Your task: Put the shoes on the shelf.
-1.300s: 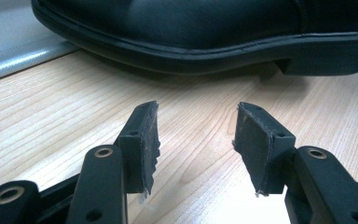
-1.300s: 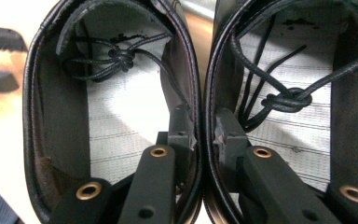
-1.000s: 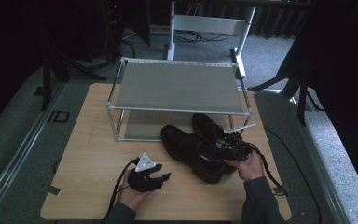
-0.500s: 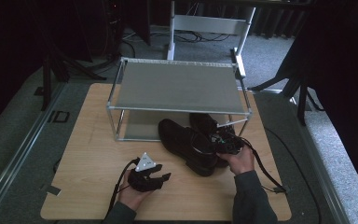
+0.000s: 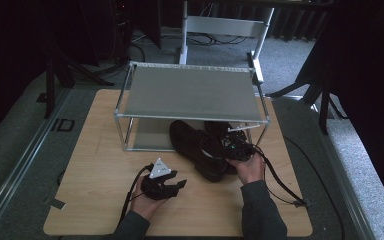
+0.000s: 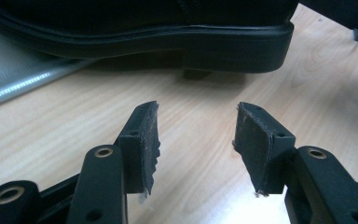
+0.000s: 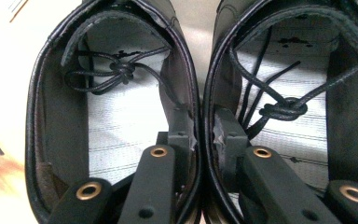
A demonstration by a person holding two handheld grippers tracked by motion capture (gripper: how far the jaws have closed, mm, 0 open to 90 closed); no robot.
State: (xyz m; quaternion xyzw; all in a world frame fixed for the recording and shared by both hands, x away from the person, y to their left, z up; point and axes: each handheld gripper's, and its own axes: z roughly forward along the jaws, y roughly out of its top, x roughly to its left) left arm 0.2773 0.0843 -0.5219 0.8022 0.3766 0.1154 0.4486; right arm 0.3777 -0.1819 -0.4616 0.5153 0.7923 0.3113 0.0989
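Looked like some lab or recording studio: wooden table (image 5: 100,150) on grey carpet (image 5: 15,150), black curtains (image 5: 365,60) at the right, probably stand legs (image 5: 55,65) upper left, cables (image 5: 145,40) along the top.

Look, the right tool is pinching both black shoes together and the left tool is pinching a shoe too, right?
Not quite. The left tool is open and empty above the table, as the left gripper view shows. The right tool does pinch both black shoes together.
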